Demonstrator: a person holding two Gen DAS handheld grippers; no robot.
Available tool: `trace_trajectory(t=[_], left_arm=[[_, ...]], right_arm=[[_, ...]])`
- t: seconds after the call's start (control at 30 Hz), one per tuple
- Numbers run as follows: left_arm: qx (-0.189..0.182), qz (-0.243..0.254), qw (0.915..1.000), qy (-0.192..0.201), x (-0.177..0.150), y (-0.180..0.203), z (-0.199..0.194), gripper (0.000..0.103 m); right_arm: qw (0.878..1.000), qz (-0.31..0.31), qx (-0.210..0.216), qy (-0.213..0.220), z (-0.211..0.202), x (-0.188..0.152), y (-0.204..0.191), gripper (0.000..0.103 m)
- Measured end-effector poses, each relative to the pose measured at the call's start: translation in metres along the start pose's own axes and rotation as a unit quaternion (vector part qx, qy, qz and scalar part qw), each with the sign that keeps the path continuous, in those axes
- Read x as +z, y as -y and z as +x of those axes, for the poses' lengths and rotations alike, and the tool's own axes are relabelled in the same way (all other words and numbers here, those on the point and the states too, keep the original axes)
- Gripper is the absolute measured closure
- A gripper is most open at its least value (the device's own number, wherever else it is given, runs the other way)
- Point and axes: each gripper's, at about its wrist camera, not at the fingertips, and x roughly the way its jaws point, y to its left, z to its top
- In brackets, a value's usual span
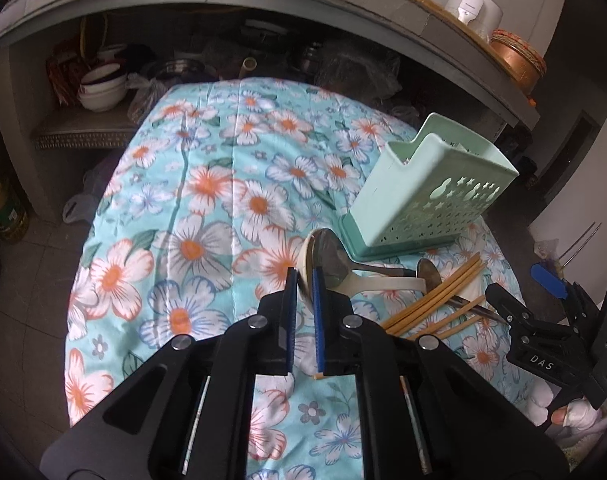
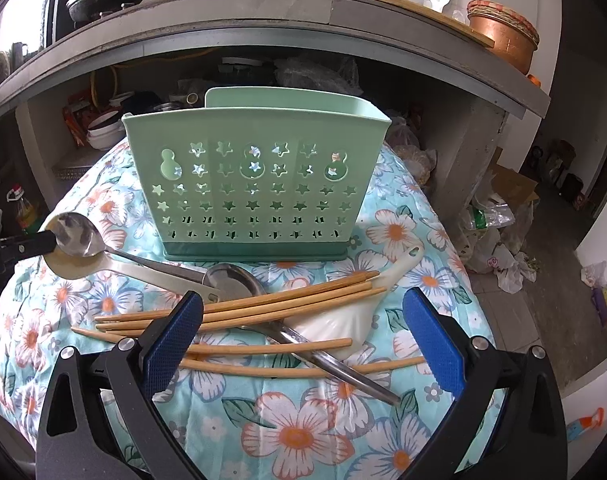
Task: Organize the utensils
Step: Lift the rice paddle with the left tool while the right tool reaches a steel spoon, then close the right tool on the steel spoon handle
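Observation:
My left gripper [image 1: 305, 278] is shut on the bowl of a metal spoon [image 1: 331, 254], raised a little off the cloth. A cream spoon [image 1: 303, 254] lies just under it; whether its rim is pinched too I cannot tell. The right wrist view has the same metal spoon [image 2: 77, 236] at the left, with the cream spoon [image 2: 65, 270] below. The mint-green utensil holder [image 2: 255, 184] stands upright at the table's far side. My right gripper [image 2: 303, 296] hangs open over several wooden chopsticks [image 2: 263, 306], a second metal spoon [image 2: 231, 280] and a white ceramic spoon [image 2: 343, 320].
A floral cloth [image 1: 207, 200] covers the table. Behind it a concrete shelf holds stacked bowls [image 1: 103, 88], with a copper pot [image 2: 503, 40] on the counter above. An oil bottle [image 1: 3, 208] and plastic bags [image 2: 491, 232] stand on the floor beside the table.

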Motion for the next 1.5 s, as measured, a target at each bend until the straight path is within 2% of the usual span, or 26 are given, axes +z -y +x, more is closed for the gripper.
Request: trace_trajectory(t=[0.27, 0.43, 0.63, 0.73, 0.93, 1.0, 1.07, 1.17, 1.3, 1.4, 1.5], left_arm=[[0.038, 0.046, 0.9952, 0.077, 0.013, 0.009, -0.035, 0.098], [0.062, 0.027, 0.9935, 0.091, 0.019, -0.008, -0.045, 0.1], [0.107, -0.024, 0.9883, 0.106, 0.02, -0.046, -0.061, 0.101], [0.134, -0.046, 0.9821, 0.124, 0.022, -0.065, -0.075, 0.101], [0.182, -0.091, 0.9683, 0.145, 0.02, -0.101, -0.092, 0.101], [0.187, -0.105, 0.966, 0.145, 0.018, -0.109, -0.094, 0.101], [0.191, -0.115, 0.9643, 0.143, 0.016, -0.116, -0.093, 0.101], [0.194, -0.124, 0.9631, 0.138, 0.014, -0.123, -0.09, 0.101], [0.197, -0.129, 0.963, 0.132, 0.012, -0.129, -0.083, 0.101], [0.197, -0.132, 0.9634, 0.126, 0.013, -0.133, -0.078, 0.101], [0.196, -0.132, 0.9641, 0.121, 0.013, -0.136, -0.073, 0.101]], right_arm=[[1.0, -0.001, 0.003, 0.009, -0.005, -0.001, 0.002, 0.006], [0.999, -0.024, 0.021, 0.036, -0.01, 0.006, -0.006, 0.006], [0.99, -0.088, 0.073, 0.077, -0.013, 0.021, -0.034, 0.009], [0.982, -0.139, 0.106, 0.073, -0.008, 0.023, -0.056, 0.012], [0.954, -0.26, 0.146, 0.039, 0.015, 0.019, -0.112, 0.023], [0.944, -0.293, 0.145, 0.036, 0.019, 0.018, -0.128, 0.028], [0.932, -0.33, 0.148, 0.03, 0.025, 0.018, -0.144, 0.037], [0.916, -0.378, 0.133, 0.02, 0.038, 0.013, -0.163, 0.047], [0.893, -0.433, 0.122, -0.006, 0.053, 0.002, -0.179, 0.053], [0.885, -0.452, 0.108, 0.005, 0.053, -0.002, -0.189, 0.055], [0.885, -0.455, 0.099, 0.012, 0.054, -0.002, -0.197, 0.057]])
